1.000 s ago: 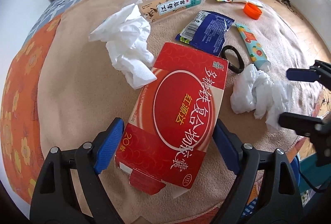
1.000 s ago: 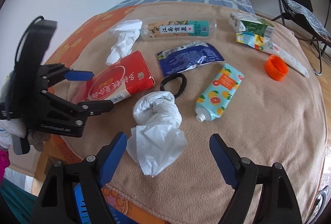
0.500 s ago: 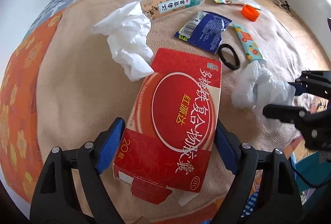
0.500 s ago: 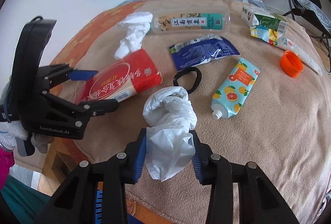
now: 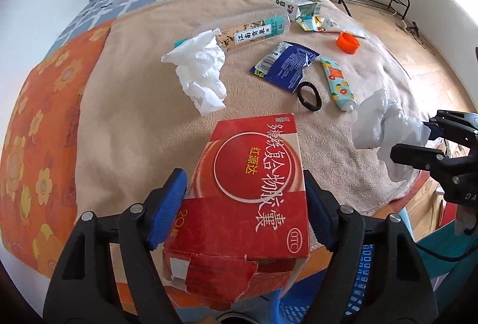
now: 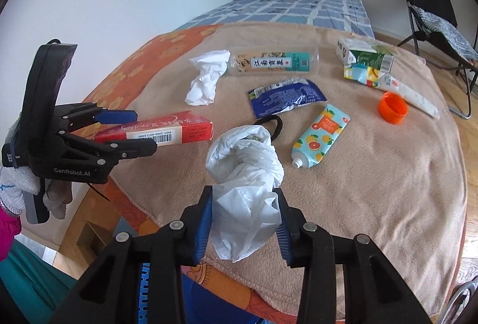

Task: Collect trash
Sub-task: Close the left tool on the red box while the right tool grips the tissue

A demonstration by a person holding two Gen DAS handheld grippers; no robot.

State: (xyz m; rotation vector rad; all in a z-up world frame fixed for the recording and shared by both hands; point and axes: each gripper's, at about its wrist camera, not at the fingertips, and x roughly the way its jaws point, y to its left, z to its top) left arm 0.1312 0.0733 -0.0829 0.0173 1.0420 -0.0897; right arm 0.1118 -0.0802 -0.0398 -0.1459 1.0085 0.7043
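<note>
Left gripper [image 5: 243,209], jaws just closing, clamped red box [image 5: 254,174] marked "OTC" and "20", held off the beige blanket [image 6: 373,189]. Right gripper [image 6: 243,219], body stamped "GenRobot.AI", pinched white plastic bag [image 6: 245,174] near the blanket's front edge. Right side bare.

My left claw [image 6: 140,129] body is marked "GenRobot.AI". The red box [image 5: 254,189] in it reads "OTC", "20" and "红源达".
</note>
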